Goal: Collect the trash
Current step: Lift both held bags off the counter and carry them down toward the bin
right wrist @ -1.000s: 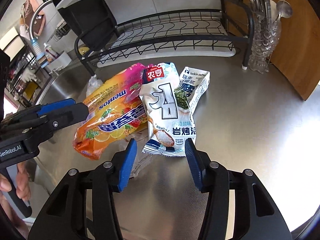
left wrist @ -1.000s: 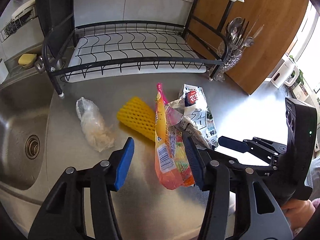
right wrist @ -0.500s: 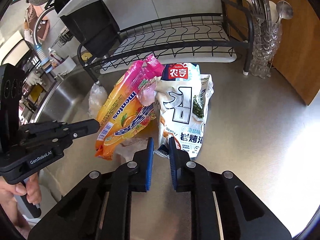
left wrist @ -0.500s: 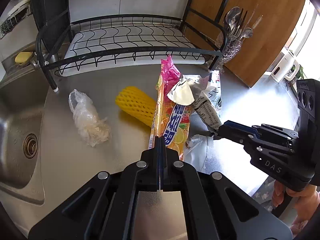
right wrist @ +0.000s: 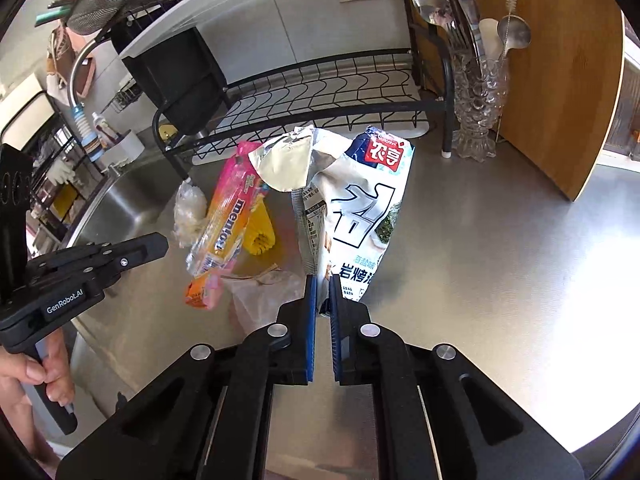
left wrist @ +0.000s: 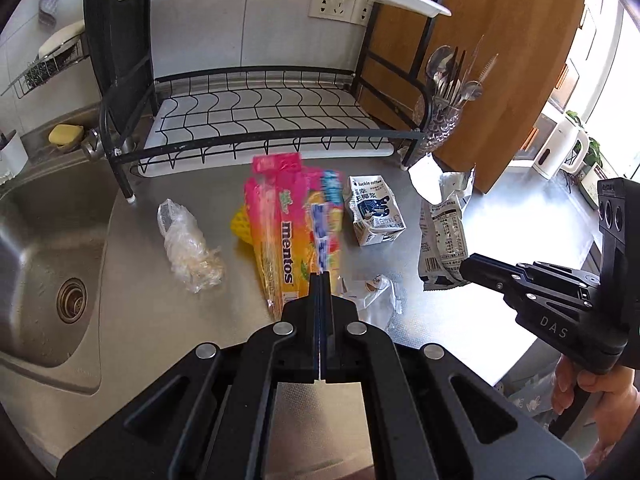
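Observation:
My left gripper (left wrist: pixel 322 280) is shut on the lower edge of an orange and pink Mentos bag (left wrist: pixel 280 220) and holds it up off the steel counter; the bag also shows in the right wrist view (right wrist: pixel 224 232). My right gripper (right wrist: pixel 322 284) is shut on the bottom of a white seaweed snack bag (right wrist: pixel 360 216), lifted upright; it shows at the right in the left wrist view (left wrist: pixel 442 236). A small coffee carton (left wrist: pixel 374 210), a crumpled clear plastic bag (left wrist: pixel 188 244), a yellow foam net (right wrist: pixel 262 228) and a clear wrapper (left wrist: pixel 376 296) lie on the counter.
A black dish rack (left wrist: pixel 260 128) stands behind the trash. A sink (left wrist: pixel 48 248) lies to the left. A glass cutlery holder (right wrist: pixel 478 104) and a wooden board (right wrist: pixel 560 80) stand at the right. The counter's front edge (left wrist: pixel 516 360) is near the right gripper.
Both grippers closed from open, the left on the Mentos bag and the right on the seaweed bag. Both bags have been lifted and pulled apart, uncovering the coffee carton.

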Available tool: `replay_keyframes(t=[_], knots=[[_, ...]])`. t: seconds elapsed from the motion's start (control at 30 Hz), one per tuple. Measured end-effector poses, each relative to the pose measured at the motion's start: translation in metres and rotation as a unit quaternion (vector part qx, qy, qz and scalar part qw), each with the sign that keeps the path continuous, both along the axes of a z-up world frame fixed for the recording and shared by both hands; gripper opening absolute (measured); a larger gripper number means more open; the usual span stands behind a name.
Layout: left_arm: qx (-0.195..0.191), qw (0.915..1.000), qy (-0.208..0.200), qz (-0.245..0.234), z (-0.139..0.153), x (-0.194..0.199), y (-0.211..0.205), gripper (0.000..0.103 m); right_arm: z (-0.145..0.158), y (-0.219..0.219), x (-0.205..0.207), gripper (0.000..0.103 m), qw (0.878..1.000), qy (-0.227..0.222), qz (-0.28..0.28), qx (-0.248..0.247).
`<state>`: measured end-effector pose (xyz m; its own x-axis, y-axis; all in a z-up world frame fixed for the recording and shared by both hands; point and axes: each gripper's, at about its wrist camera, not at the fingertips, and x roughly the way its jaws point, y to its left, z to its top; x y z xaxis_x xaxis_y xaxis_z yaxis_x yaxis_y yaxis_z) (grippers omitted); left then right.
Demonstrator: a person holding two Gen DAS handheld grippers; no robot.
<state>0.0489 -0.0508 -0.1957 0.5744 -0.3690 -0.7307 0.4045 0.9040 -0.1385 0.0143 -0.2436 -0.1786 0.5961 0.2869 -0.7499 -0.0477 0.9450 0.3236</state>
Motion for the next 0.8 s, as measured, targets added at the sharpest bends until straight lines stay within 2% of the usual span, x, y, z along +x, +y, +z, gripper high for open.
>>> replay_keyframes(t=[0.17,0.4,0.47,0.5,0.8], knots=[[0.001,0.9998,-0.017,0.0,0.012,-0.026,0.013,0.0,0.016,0.006,-0.022,0.007,1.0,-0.016,-0.006,0.001],[0.007,1.0,-0.006,0.003,0.003,-0.049,0.029,0.0,0.024,0.021,-0.06,0.007,1.0,-0.012,-0.011,0.002],[0.007,1.0,0.005,-0.004,-0.005,-0.048,0.025,0.013,0.021,0.021,-0.067,0.007,1.0,-0.003,-0.013,0.007],[0.007,1.0,0.003,-0.005,-0.009,-0.048,0.023,0.024,0.021,0.02,-0.069,0.008,1.0,-0.002,-0.013,0.005],[0.015,0.9993,0.034,0.003,-0.049,-0.011,0.007,0.026,0.012,0.002,-0.071,0.008,1.0,0.013,-0.012,0.01]])
